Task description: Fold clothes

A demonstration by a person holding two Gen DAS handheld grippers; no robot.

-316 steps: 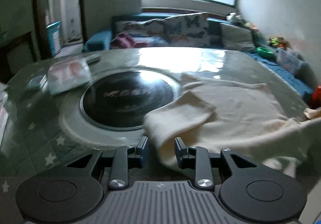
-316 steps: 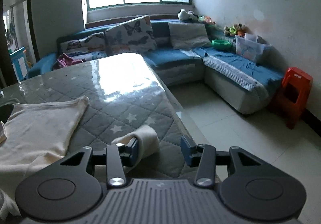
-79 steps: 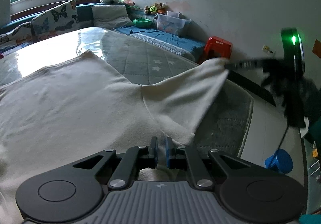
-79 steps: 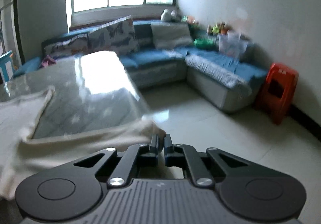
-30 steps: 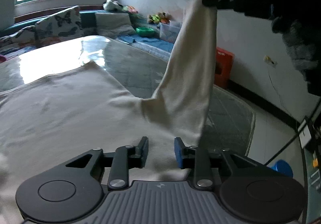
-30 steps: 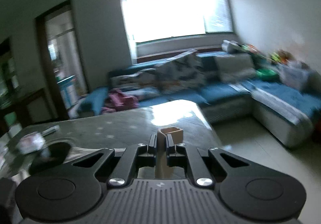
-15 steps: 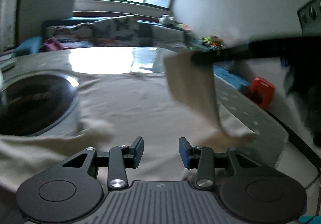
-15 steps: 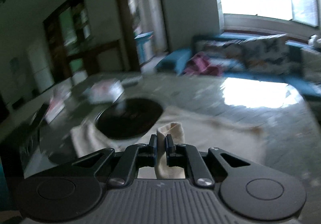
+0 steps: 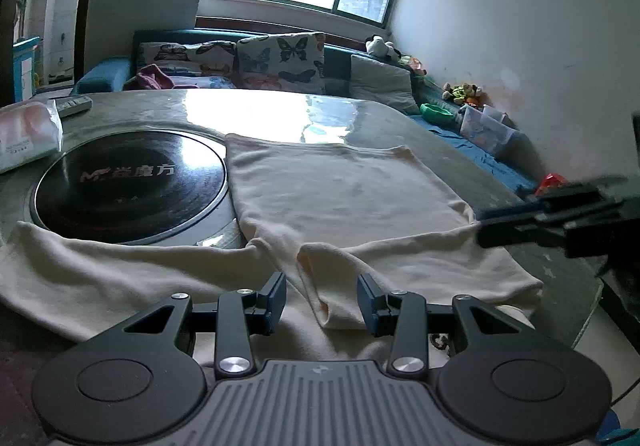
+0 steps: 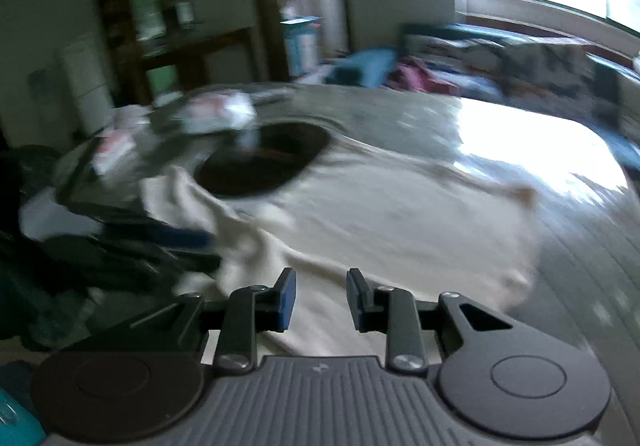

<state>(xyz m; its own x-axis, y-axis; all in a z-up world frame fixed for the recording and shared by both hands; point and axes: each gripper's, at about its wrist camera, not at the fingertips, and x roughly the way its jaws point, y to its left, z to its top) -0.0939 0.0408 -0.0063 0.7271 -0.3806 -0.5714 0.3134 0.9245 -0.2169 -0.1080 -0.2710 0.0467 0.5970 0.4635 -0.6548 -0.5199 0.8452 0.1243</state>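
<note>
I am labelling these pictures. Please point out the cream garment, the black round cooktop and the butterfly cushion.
cream garment [image 9: 340, 190], left wrist view, flat body panel
black round cooktop [image 9: 132, 182], left wrist view, glass centre
butterfly cushion [image 9: 280, 62], left wrist view, front face

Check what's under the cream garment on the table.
The cream garment lies on the quilted table cover, and its left part overlaps the rim of the black round cooktop. Anything else beneath is covered by cloth.

Cream garment [image 9: 344, 190]: soft matt knit cloth. Surface [image 9: 460, 150]: quilted star-print cloth under glossy clear cover. Round black hob plate [image 9: 128, 186]: glossy glass. Left gripper [image 9: 321, 300]: matt black plastic, ribbed.
</note>
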